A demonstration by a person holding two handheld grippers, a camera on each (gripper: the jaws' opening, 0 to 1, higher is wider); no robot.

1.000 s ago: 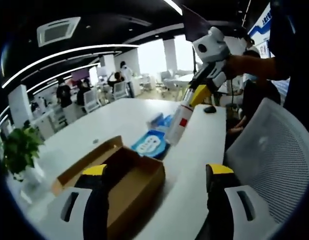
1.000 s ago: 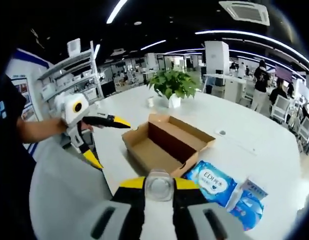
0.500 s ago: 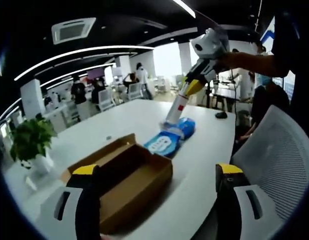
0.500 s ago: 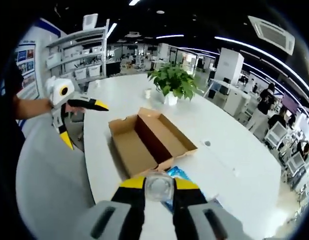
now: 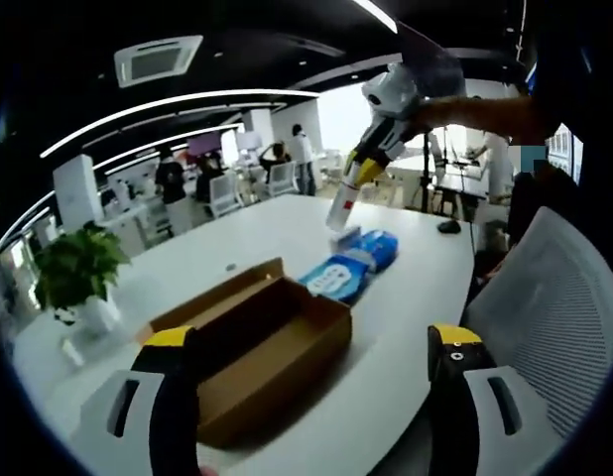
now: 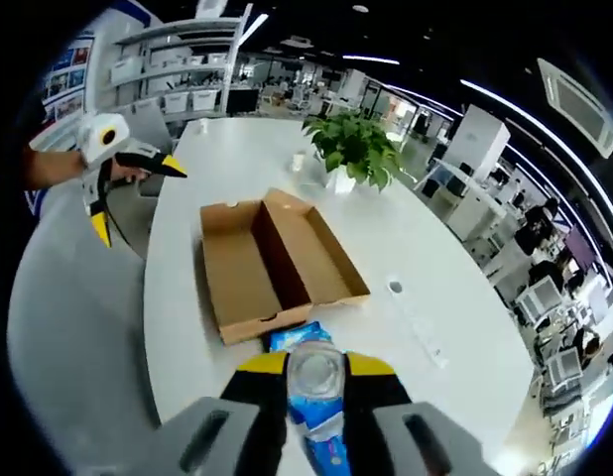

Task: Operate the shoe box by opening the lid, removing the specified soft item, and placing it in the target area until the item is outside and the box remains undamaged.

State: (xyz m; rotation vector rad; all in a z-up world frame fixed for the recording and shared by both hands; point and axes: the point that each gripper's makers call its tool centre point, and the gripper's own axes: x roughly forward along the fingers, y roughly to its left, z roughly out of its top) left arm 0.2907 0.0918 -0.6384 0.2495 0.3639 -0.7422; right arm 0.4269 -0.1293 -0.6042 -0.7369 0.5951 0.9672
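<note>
The brown cardboard shoe box lies open on the white table, lid flap folded out, and looks empty inside. Blue soft packs lie on the table just past the box's end. My right gripper is shut on a white bottle. In the left gripper view the right gripper holds that bottle in the air above the blue packs. My left gripper is open wide near the box's near end, and in the right gripper view it is held by a hand beyond the table edge.
A potted plant stands on the table behind the box. A grey mesh chair sits at the table edge by the person. Office desks, shelves and people fill the background.
The right gripper has risen and moved farther off with the bottle, now above the blue packs. The left gripper stays open near the box.
</note>
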